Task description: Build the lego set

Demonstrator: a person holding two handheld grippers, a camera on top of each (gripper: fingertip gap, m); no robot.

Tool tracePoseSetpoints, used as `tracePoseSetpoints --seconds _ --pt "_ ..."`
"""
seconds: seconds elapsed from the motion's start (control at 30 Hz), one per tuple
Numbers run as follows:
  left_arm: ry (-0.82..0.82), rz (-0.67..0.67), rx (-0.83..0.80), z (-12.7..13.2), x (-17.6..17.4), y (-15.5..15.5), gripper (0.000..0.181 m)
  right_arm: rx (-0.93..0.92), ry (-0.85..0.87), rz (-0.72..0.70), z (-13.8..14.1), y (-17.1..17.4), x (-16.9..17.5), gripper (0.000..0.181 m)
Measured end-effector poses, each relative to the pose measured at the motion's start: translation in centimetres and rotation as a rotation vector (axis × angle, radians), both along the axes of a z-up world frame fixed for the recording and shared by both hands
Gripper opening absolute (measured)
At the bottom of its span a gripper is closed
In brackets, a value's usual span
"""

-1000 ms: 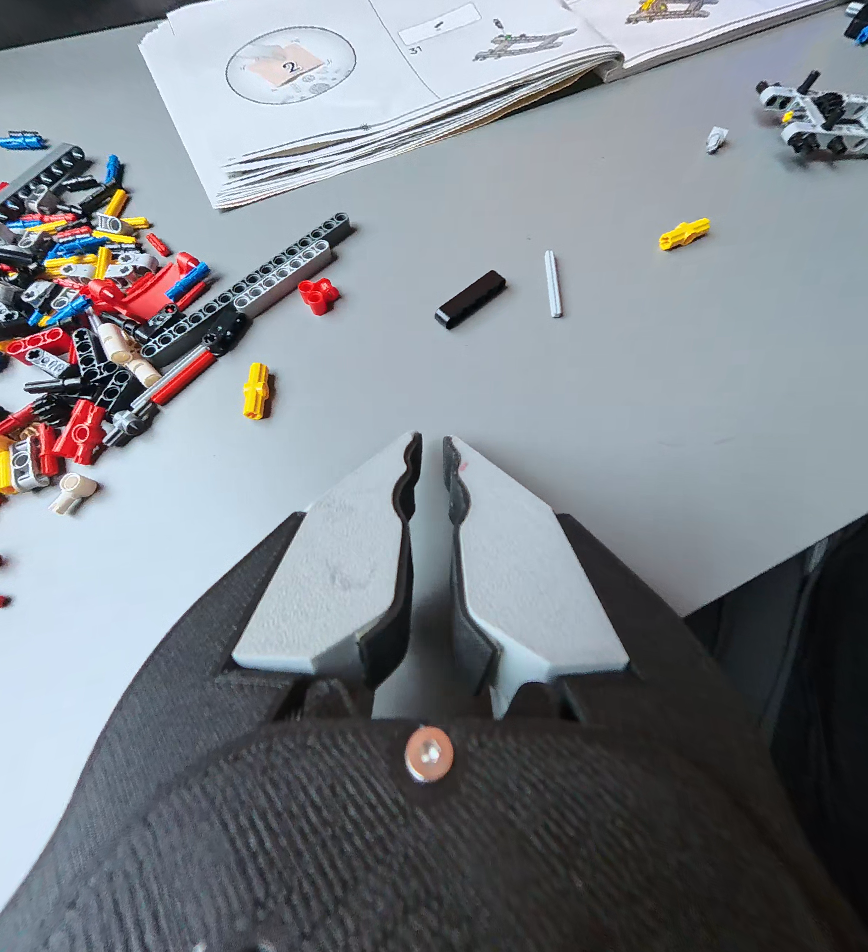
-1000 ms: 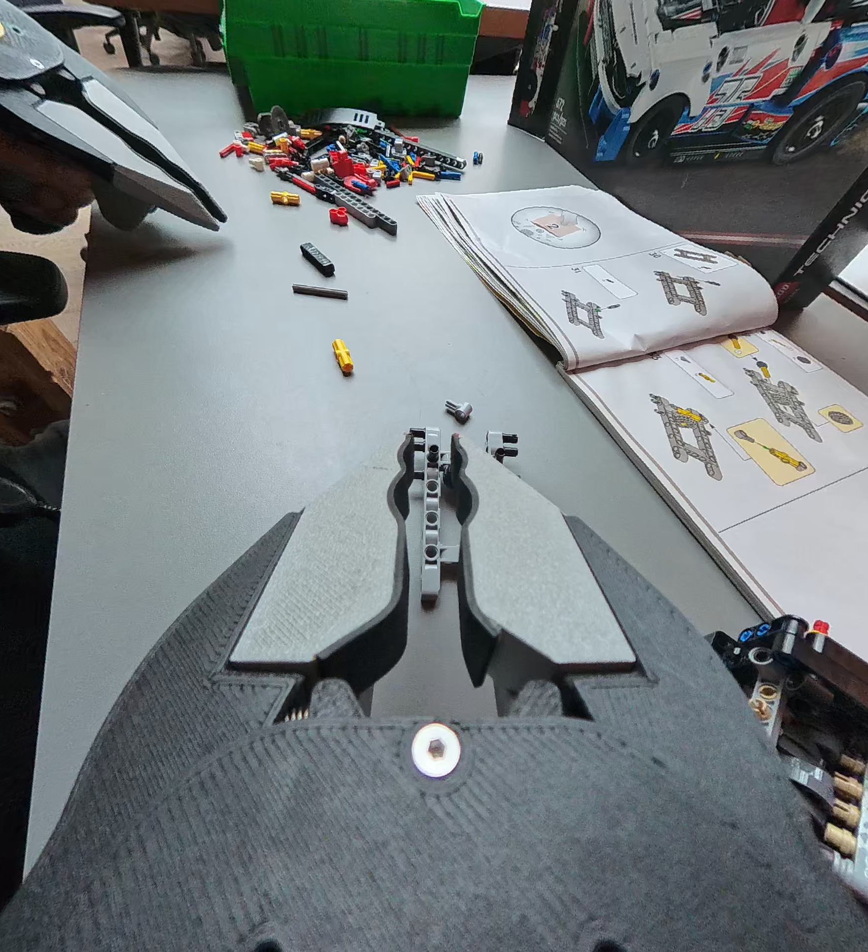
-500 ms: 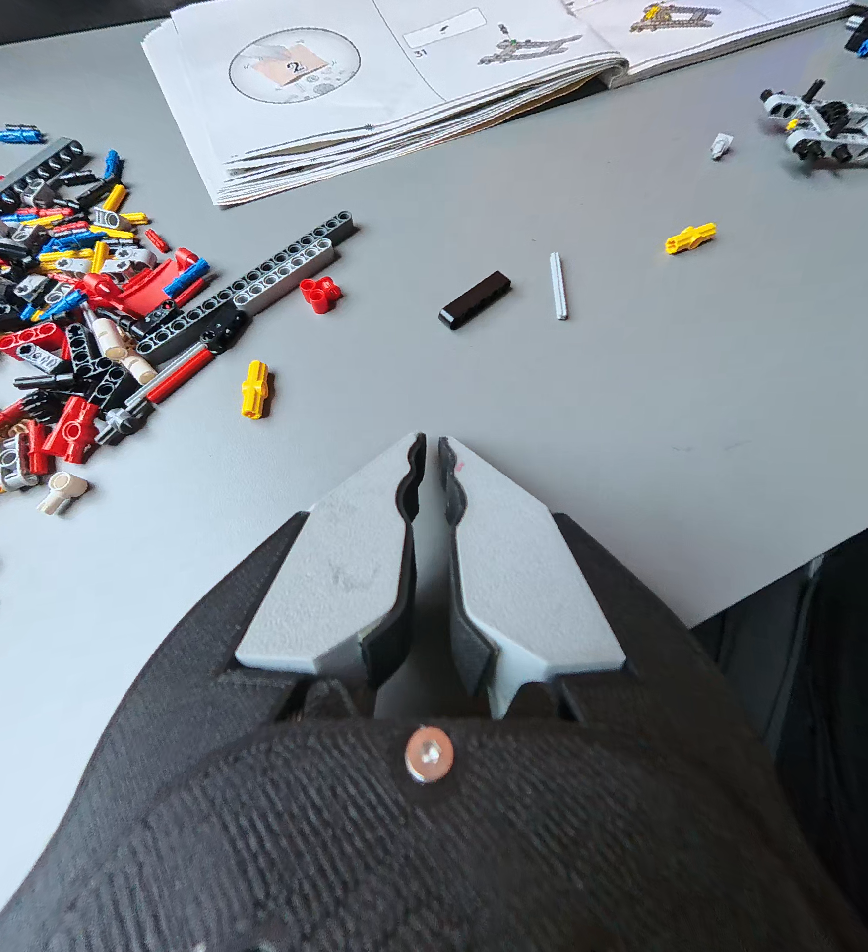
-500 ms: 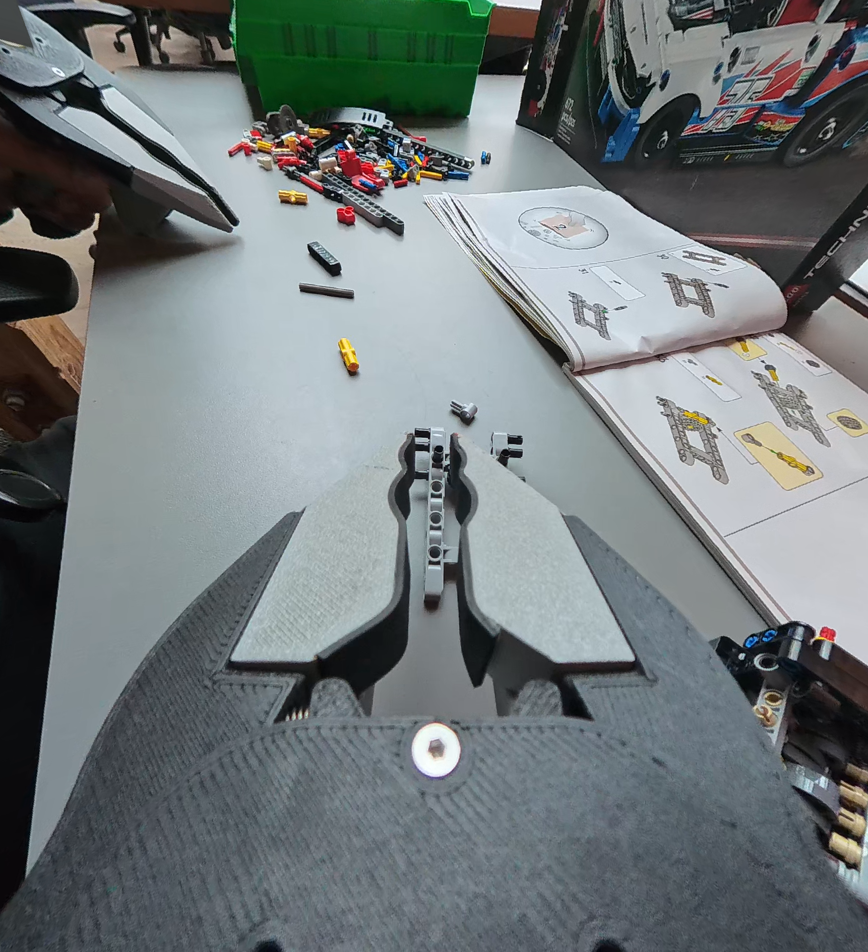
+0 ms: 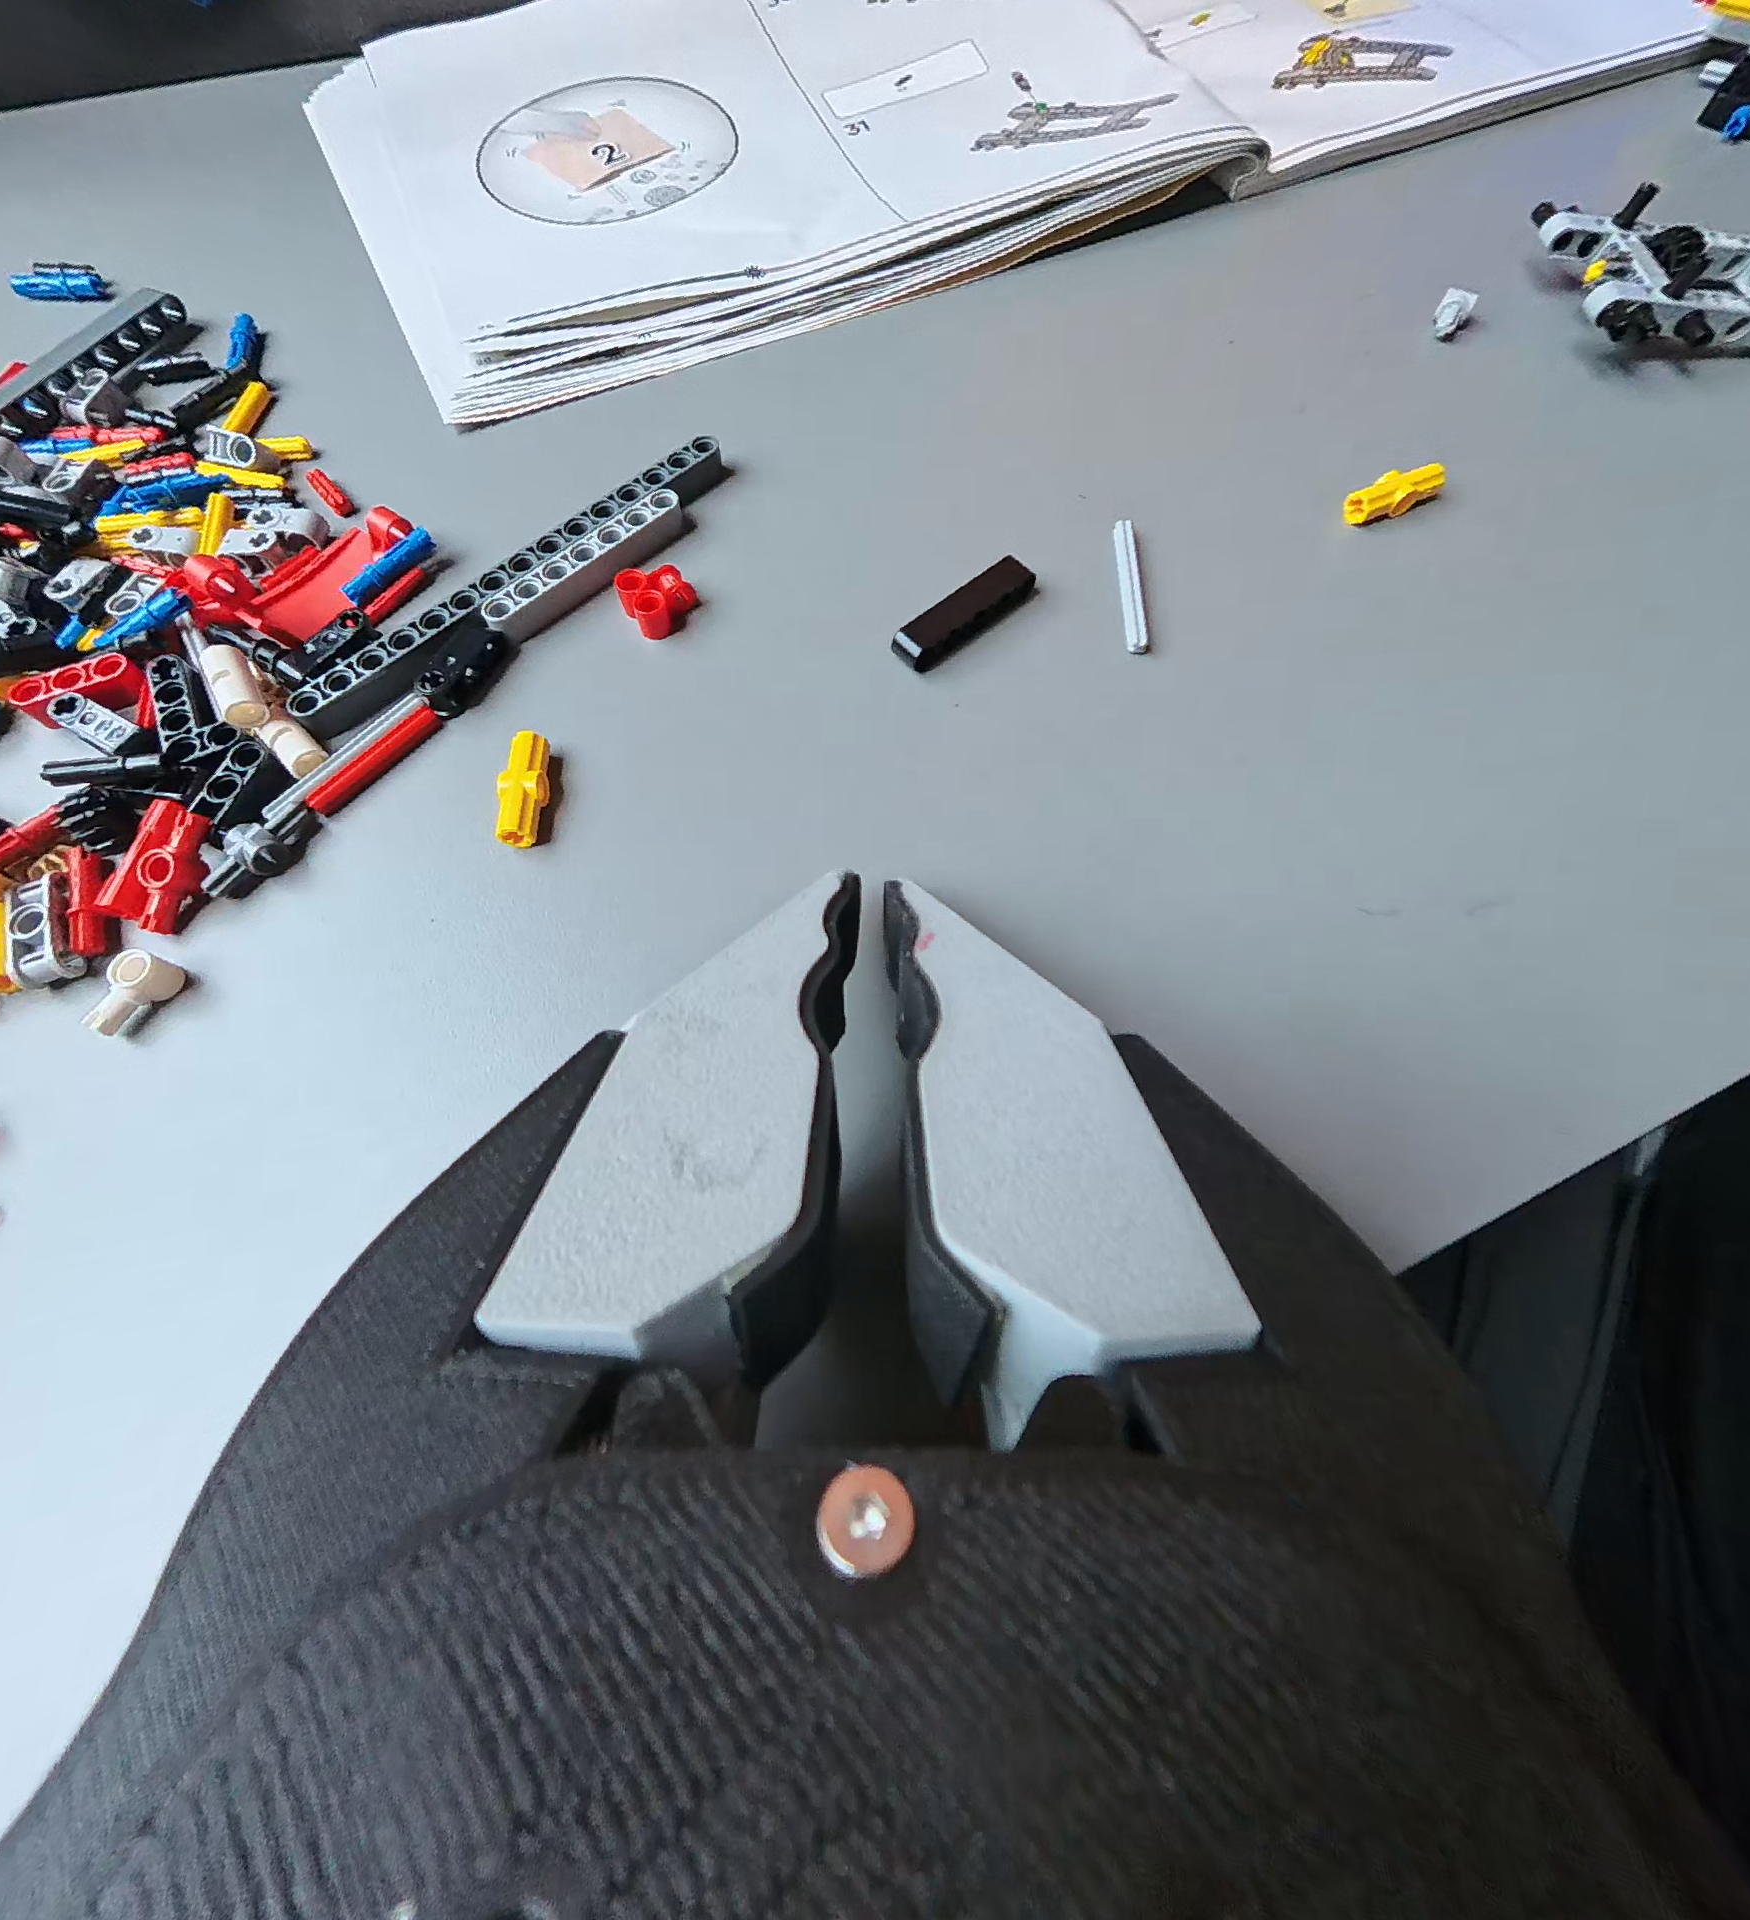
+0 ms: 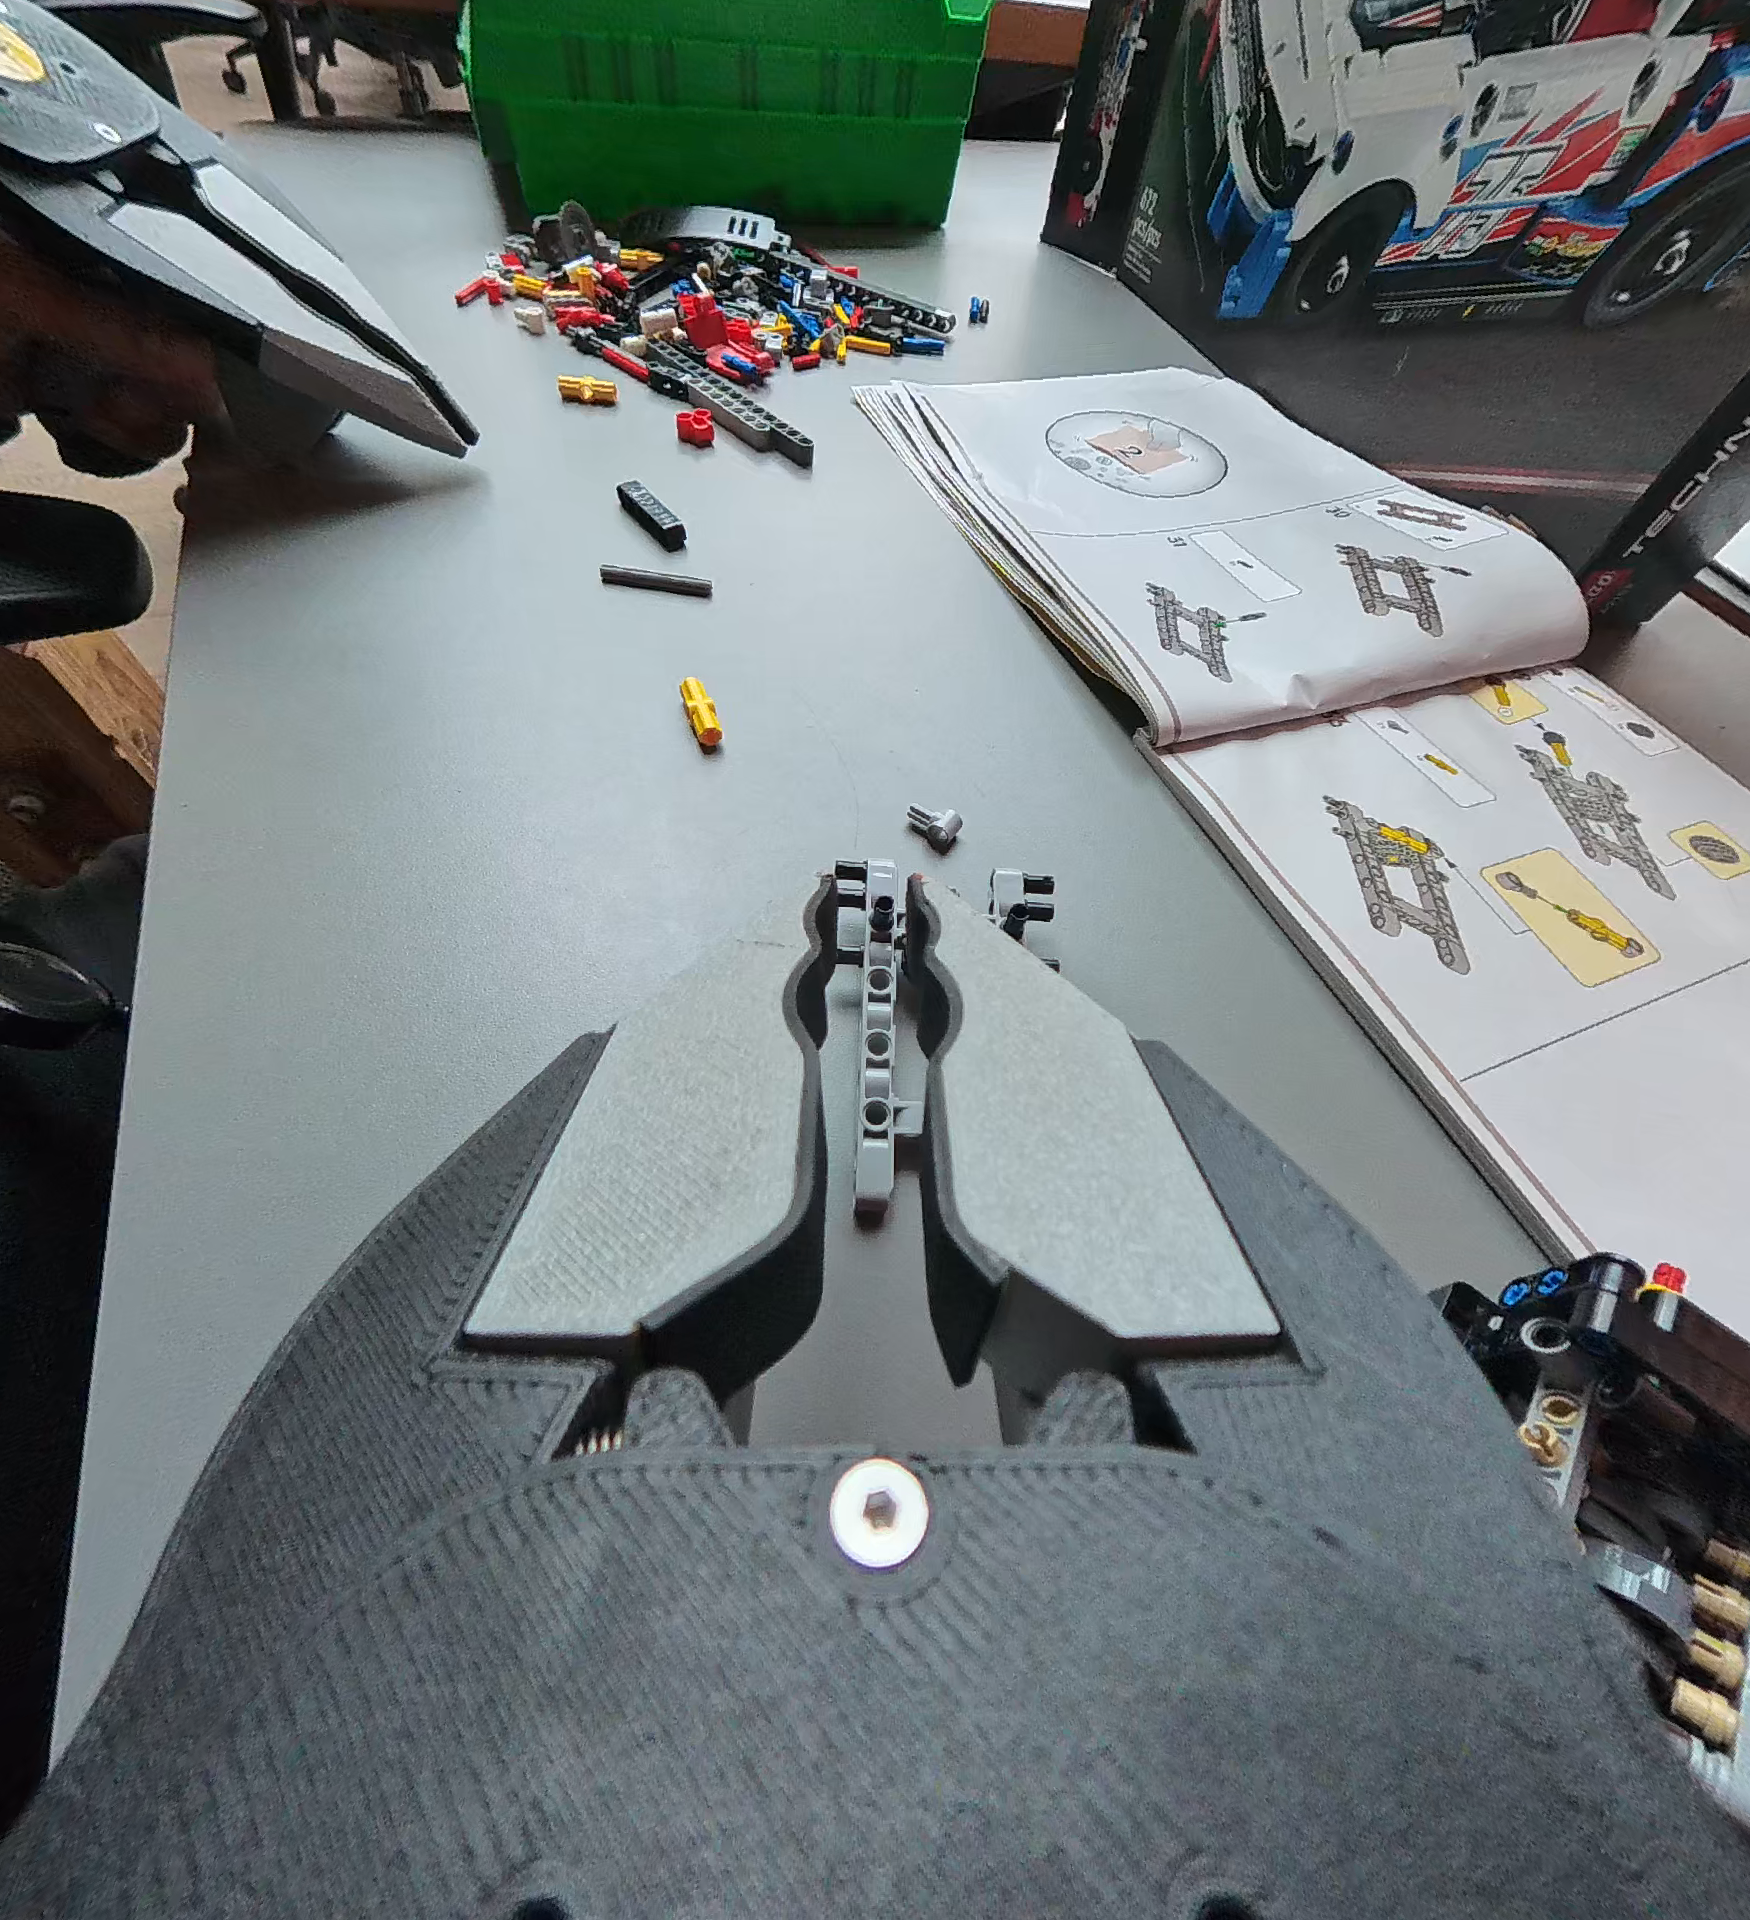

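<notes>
We hold the grey frame assembly (image 6: 876, 1039) clamped in the jaws of our right gripper (image 6: 871, 904), low over the desk (image 6: 435, 831) beside the open instruction booklet (image 6: 1266, 540); that grip has not changed over the last second. What has changed is on the other side: our left gripper (image 5: 871, 899) has drifted forward and a little toward the parts pile (image 5: 123, 623), its jaws together with only a sliver of gap and nothing between them. From there the yellow connector (image 5: 526, 784) lies just ahead to the left, with the black beam (image 5: 964, 613) and the pale axle (image 5: 1129, 587) farther out. We read this as heading for the next piece, though which one we cannot tell yet.
</notes>
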State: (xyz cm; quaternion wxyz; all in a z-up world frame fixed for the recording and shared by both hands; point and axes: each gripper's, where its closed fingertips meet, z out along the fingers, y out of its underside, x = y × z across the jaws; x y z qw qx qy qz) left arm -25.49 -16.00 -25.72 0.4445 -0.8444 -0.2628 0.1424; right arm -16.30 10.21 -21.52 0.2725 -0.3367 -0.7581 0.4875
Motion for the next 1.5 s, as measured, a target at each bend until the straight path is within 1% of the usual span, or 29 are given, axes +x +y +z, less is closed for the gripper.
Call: tracePoseSetpoints --seconds 0.37,0.43,0.47,0.53,0.6,0.67,0.7,0.73,0.77,0.93,1.2,1.4,1.5 --pt "0.002 0.000 0.002 0.0 0.0 0.0 0.001 0.001 -0.001 0.001 0.0 0.0 0.0 0.009" --pt "0.001 0.016 -0.019 -0.1 -0.3 -0.4 0.002 0.001 -0.001 0.001 0.0 0.0 0.0 0.009" --pt "0.008 0.042 -0.039 0.1 -0.8 -1.0 0.003 0.000 -0.001 0.000 0.0 0.0 0.0 0.009" --pt "0.060 0.137 -0.053 1.7 -3.0 -3.3 0.001 -0.001 0.000 0.001 0.0 0.0 0.0 0.009" --pt "0.099 0.236 -0.039 3.7 -5.8 -6.1 0.000 0.000 0.003 0.003 0.0 0.0 0.0 0.008" --pt "0.112 0.334 -0.054 4.6 -8.9 -9.2 0.000 0.002 0.006 0.005 0.0 -0.1 0.1 0.008" --pt "0.091 0.366 -0.059 4.6 -10.2 -10.2 0.000 0.004 0.007 0.005 0.0 -0.1 0.1 0.008" --pt "0.063 0.367 -0.054 4.5 -11.0 -10.6 0.000 0.005 0.009 0.004 0.0 -0.1 0.1 0.008" --pt "0.036 0.359 -0.054 4.2 -11.7 -10.7 0.004 0.006 0.011 0.002 0.1 -0.1 0.1 0.008" --pt "0.009 0.366 -0.201 2.1 -13.9 -11.2 0.006 0.003 0.015 -0.002 0.1 0.0 0.0 0.008" --pt "-0.071 0.362 -0.261 0.0 -14.5 -11.3 0.008 -0.006 0.014 0.001 0.2 0.0 0.1 0.007" --pt "-0.059 0.354 -0.277 -0.3 -14.7 -11.2 0.005 -0.011 0.014 0.003 0.2 0.0 0.1 0.007" --pt "-0.006 0.362 -0.304 0.3 -15.0 -11.6 0.005 -0.012 0.018 0.002 0.3 0.1 0.1 0.007"
